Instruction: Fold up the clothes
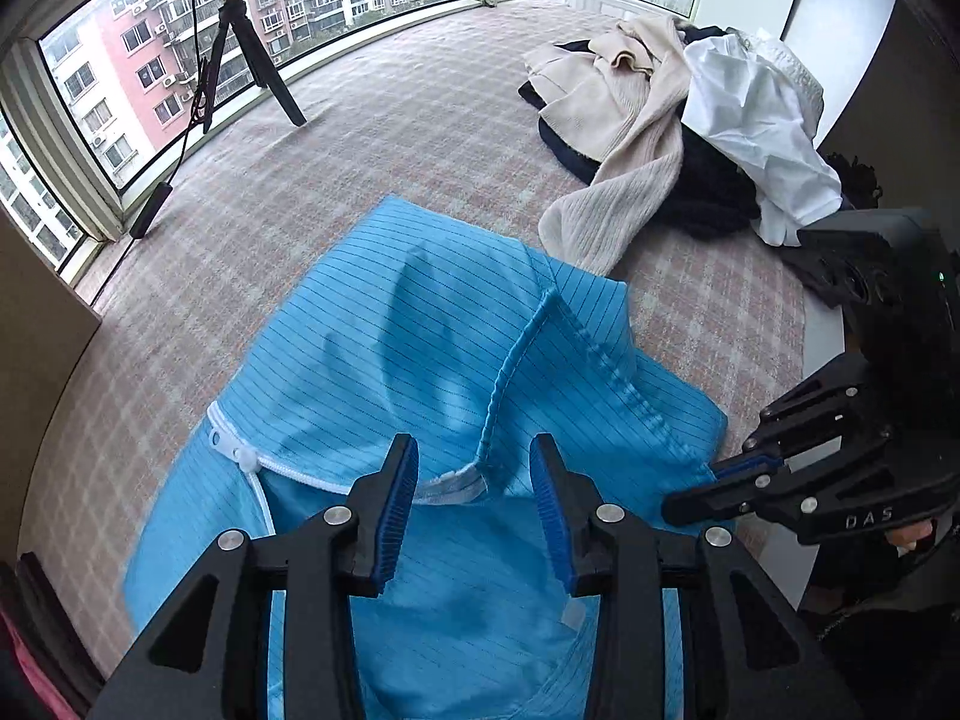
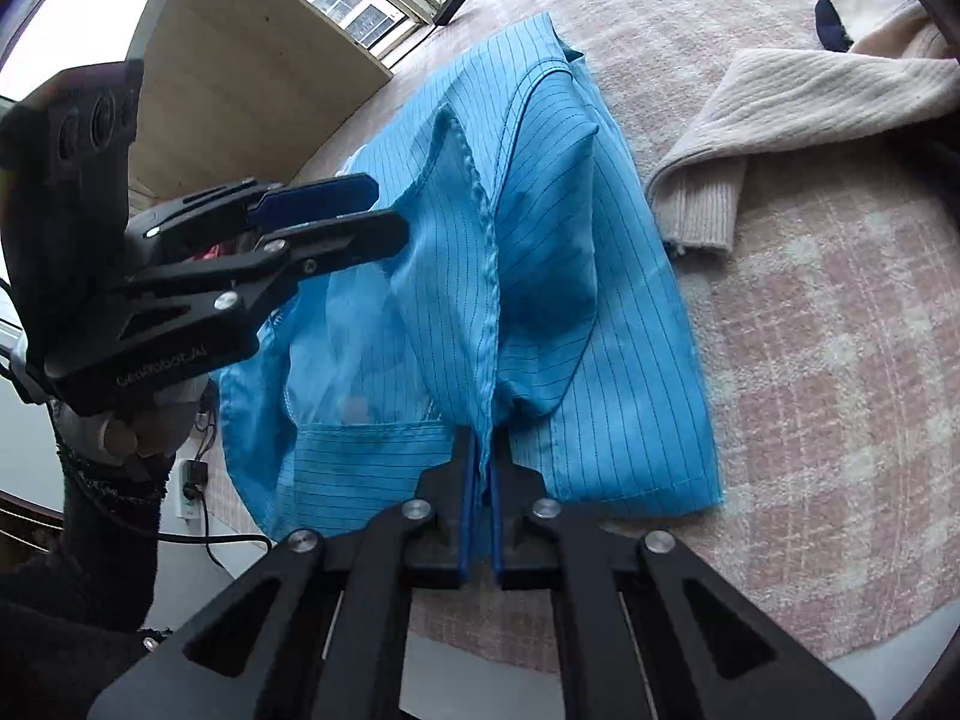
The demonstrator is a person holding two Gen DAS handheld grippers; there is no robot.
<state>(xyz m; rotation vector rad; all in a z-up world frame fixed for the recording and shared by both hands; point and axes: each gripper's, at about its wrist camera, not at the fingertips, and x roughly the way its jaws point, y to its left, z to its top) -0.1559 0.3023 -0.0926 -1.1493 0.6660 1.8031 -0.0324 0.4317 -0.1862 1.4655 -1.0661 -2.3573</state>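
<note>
Blue striped garment [image 1: 420,324] fills centre and lower middle of the left wrist view, partly bunched up on the pink checked bedcover [image 1: 372,138]. Left gripper [image 1: 474,480] sits at the bottom centre, jaws partly apart, nothing pinched, garment's white zipper edge just beyond the tips. Right gripper [image 2: 480,462] at bottom centre of the right wrist view, jaws nearly together, clamped on a fold of the blue fabric. Cream knit sweater [image 1: 624,180] plus white and dark clothes piled upper right, sleeve near the garment. Tripod [image 1: 246,60] upper left by the window.
</note>
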